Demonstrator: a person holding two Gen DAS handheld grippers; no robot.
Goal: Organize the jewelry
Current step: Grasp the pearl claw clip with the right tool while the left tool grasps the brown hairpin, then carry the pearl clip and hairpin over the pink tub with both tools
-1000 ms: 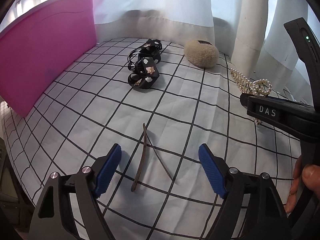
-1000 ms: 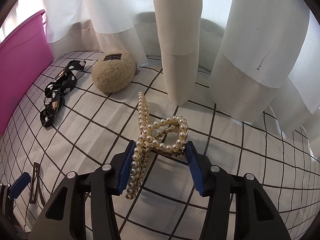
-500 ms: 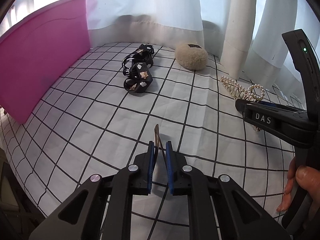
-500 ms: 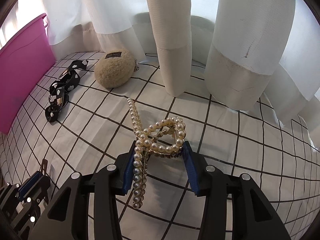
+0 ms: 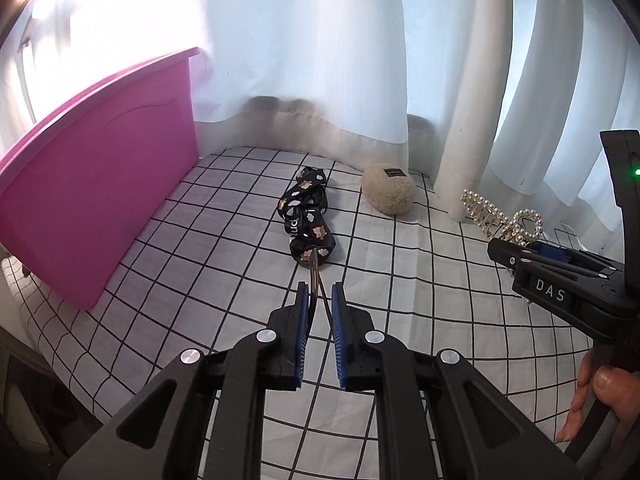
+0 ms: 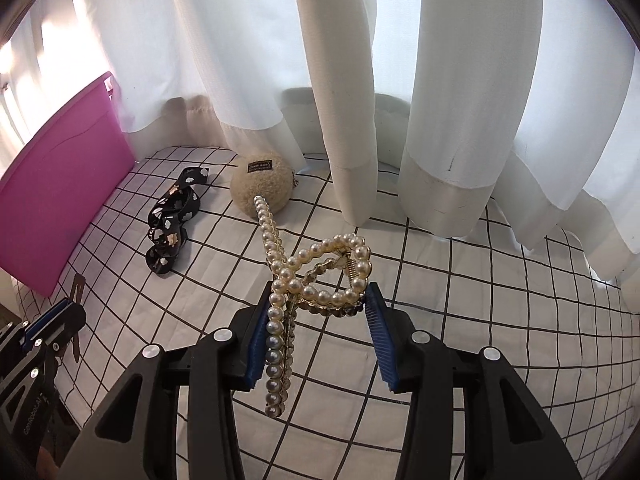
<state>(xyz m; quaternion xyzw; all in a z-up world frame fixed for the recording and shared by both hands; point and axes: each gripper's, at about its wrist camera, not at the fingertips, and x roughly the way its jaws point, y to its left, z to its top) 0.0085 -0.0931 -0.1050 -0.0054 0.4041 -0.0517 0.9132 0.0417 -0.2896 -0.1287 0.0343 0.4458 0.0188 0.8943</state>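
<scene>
Two pieces were up off the checked table: the left tongs [image 5: 319, 303] clamped on a thin brown hair clip [image 5: 315, 276], the right tongs [image 6: 318, 312] on a pearl claw clip [image 6: 316, 276]. Carrying both left to the pink bin [image 5: 96, 200] seemed next. Its inside stayed hidden.

Both grippers [image 5: 319, 300] [image 6: 316, 312] clamped (angled downward)

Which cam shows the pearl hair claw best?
Right wrist: the pearl hair claw fills mid-frame, clamped in the right gripper. Left wrist shows it small at the right edge, partly hidden behind that gripper.
</scene>
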